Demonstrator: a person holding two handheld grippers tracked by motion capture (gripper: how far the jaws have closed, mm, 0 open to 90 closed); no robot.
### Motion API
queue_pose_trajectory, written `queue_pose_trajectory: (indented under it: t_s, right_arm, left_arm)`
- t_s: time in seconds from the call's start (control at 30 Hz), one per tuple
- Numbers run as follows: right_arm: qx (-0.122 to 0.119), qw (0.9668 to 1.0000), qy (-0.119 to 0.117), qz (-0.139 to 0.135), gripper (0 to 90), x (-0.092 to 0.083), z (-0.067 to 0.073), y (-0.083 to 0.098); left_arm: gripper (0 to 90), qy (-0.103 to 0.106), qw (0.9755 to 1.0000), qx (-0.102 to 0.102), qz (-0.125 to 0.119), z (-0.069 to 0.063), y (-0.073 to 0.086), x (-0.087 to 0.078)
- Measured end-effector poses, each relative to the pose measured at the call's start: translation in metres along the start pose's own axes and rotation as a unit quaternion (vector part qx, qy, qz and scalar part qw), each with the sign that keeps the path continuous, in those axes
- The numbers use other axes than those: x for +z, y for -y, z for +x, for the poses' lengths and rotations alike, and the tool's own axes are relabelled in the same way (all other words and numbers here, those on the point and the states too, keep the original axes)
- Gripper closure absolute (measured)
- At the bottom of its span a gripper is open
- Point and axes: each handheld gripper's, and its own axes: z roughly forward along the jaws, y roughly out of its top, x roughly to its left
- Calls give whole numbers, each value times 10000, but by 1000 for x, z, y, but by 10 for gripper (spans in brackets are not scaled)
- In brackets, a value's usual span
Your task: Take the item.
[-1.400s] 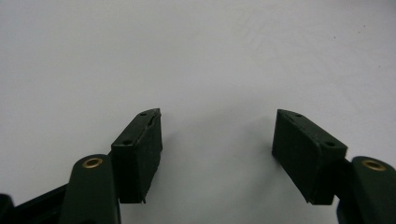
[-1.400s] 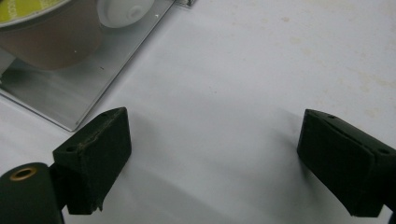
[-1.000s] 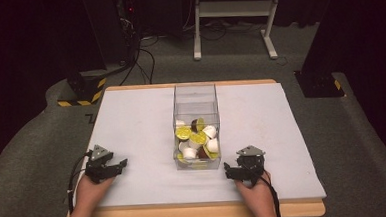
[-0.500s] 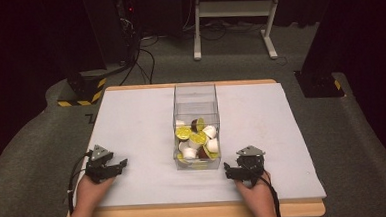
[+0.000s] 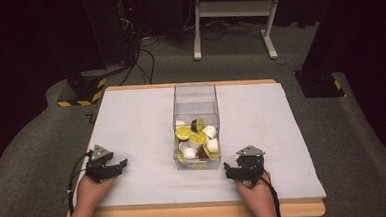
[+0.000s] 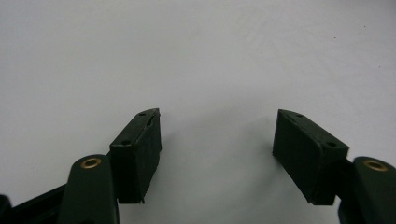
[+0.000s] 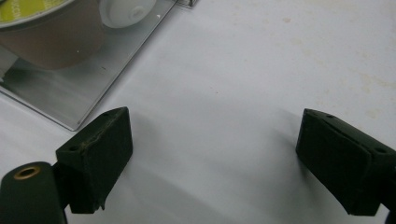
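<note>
Both claws at rest, spread wide and empty – capsule box between them

I'd send my right gripper over the near wall, dropping straight onto one capsule – left gripper steadying

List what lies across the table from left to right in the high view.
left gripper → clear box of coffee capsules → right gripper

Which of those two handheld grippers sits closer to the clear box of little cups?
The right gripper: it rests just off the near right corner of the clear plastic box, while the left gripper lies farther away.
</note>
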Motion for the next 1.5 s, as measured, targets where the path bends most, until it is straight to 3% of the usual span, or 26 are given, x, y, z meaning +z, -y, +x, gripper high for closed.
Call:
queue_pose_trajectory:
  t_s: [0.23,0.57,0.63,0.77,1.0,1.03,1.1,1.17,1.23,1.27,1.3,1.43,1.5]
  right_arm:
    - [-2,10000,0,-1,108,0,0,0]
    - [-5,10000,-2,3,109,0,0,0]
    - [-4,10000,-6,4,109,0,0,0]
    - [-5,10000,-1,-1,110,0,0,0]
    - [-7,10000,-2,-3,110,0,0,0]
    - [-7,10000,-3,-3,111,0,0,0]
    - [-7,10000,-3,-3,111,0,0,0]
    - [-8,10000,-4,-4,111,0,0,0]
    - [-8,10000,-4,-4,111,0,0,0]
    - [-8,10000,-4,-3,111,0,0,0]
    - [-8,10000,-5,-3,111,0,0,0]
    - [-10,10000,-5,-4,112,0,0,0]
    - [-12,10000,-3,-5,112,0,0,0]
  left_arm:
    - [329,20,10000,-31,7,0,-1,-1]
    - [342,163,9995,-135,-222,-3,-5,-6]
    - [344,181,9996,-35,-195,-4,-7,-8]
    - [352,260,9994,-18,-226,-8,-8,-10]
    - [360,377,9988,-9,-305,-18,-9,-11]
    - [361,388,9988,90,-272,-19,-9,-12]
    - [363,448,9985,34,-310,-23,-9,-12]
    - [364,507,9983,114,-247,-25,-10,-13]
    - [364,560,9980,53,-304,-29,-10,-12]
    - [363,586,9979,154,-225,-30,-10,-13]
    - [363,601,9978,85,-279,-33,-10,-13]
    - [363,680,9972,235,-199,-39,-10,-13]
    - [363,744,9968,190,-228,-44,-10,-13]
